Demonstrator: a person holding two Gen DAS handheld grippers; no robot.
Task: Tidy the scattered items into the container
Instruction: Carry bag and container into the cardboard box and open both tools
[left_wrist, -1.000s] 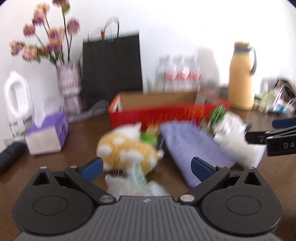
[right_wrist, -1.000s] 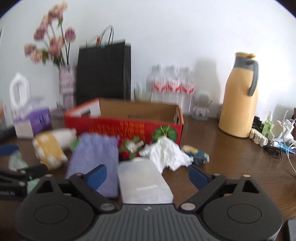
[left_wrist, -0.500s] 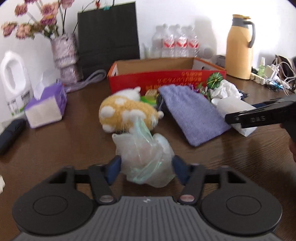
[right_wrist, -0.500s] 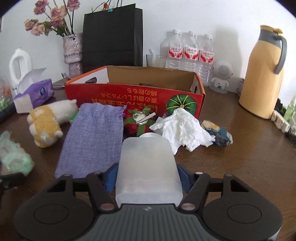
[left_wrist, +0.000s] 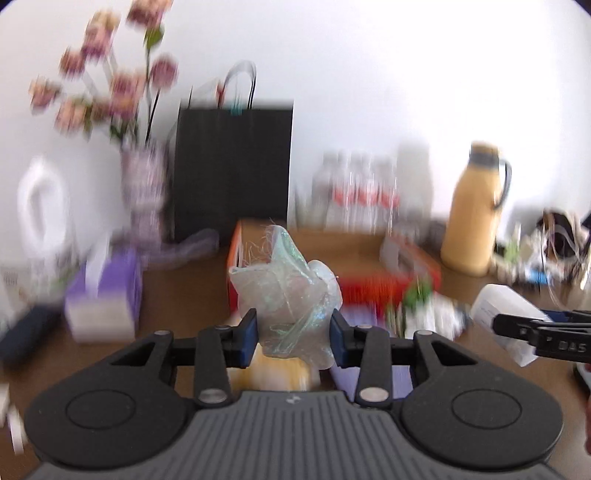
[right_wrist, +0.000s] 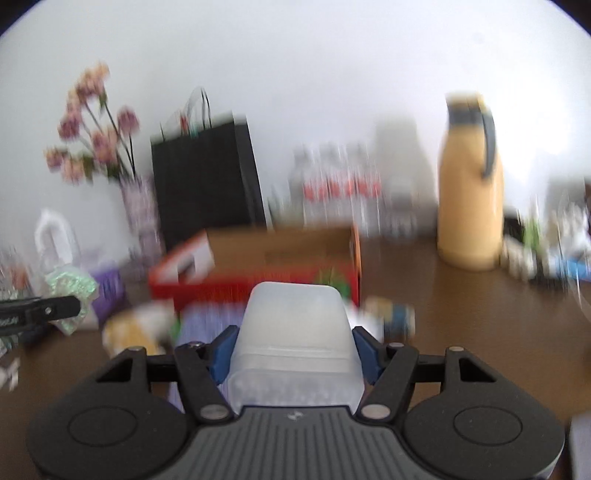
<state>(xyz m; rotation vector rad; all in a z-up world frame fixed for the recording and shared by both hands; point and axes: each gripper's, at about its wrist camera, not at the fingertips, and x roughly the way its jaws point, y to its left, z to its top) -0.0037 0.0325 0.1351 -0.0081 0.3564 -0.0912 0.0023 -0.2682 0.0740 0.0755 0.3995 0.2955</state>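
You're lifting both catches off the table now, left gripper (left_wrist: 293, 338) clamping the crumpled plastic bag (left_wrist: 286, 295), right gripper (right_wrist: 293, 352) squeezing the frosted tub (right_wrist: 293, 332), both heading toward the red box (right_wrist: 258, 277).

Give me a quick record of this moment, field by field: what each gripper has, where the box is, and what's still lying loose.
left gripper: shut on crumpled plastic bag, lifted off the table
right gripper: shut on translucent plastic container
red cardboard box: open, ahead of both grippers
still loose: plush toy, purple cloth
image quality: motion-blurred
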